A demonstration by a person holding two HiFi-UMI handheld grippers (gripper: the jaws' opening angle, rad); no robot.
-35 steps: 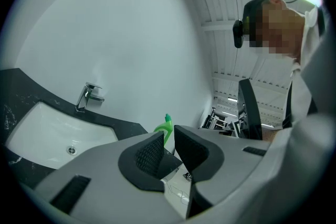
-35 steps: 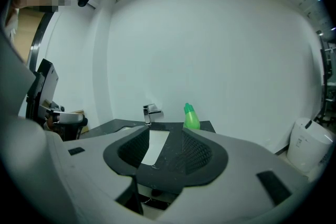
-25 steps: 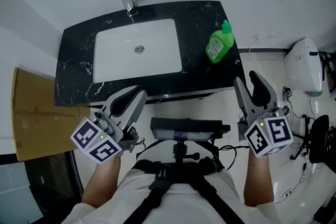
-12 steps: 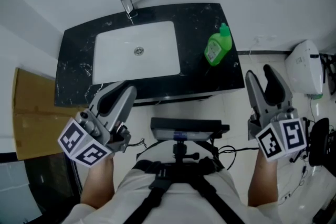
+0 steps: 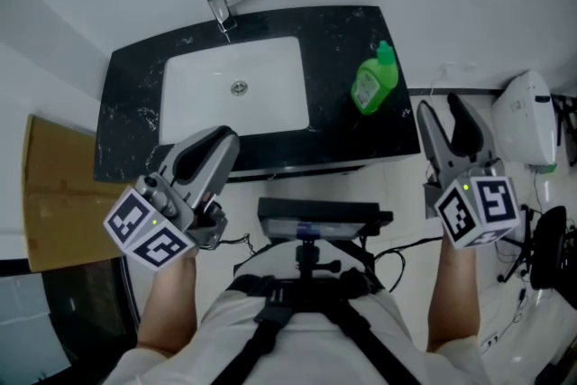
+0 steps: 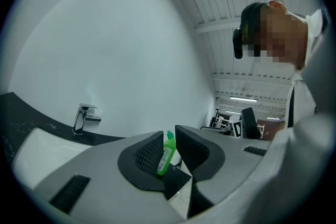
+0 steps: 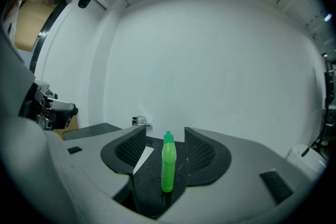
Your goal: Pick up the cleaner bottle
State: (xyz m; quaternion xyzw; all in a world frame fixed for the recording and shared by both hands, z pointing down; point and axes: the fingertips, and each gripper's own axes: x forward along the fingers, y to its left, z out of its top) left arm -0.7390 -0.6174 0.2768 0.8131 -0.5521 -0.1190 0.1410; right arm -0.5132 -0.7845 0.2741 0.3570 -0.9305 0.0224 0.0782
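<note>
Head view: the green cleaner bottle (image 5: 373, 83) stands on the black counter (image 5: 343, 140), to the right of the white sink (image 5: 261, 104) and near the counter's right end, with neither of your tools touching it. Your right gripper (image 5: 438, 106) hangs off the counter's front right corner, well short of the bottle. Its jaws are spread wide, having just been opening, and there is nothing between them. Seen along those jaws in the right gripper view, the bottle stands upright and centred in the gap, but it is far beyond the pads, with bare counter in between. Your left gripper (image 5: 216, 145) is held low in front of the counter, on the sink side. Its jaws stand a little apart and empty, and it catches only a distant sliver of the bottle through the slot.

The step in hand looks like the approach. You have lined up and readied the right gripper, but no reach has been made, and the pick-up itself is not begun.

The next move likely calls for carrying the right gripper forward over the counter's edge, keeping the bottle centred, until the pads flank its body below the neck. Then close squarely on it and lift straight up. A grip too near the narrow cap could let the bottle tip or slide.
</note>
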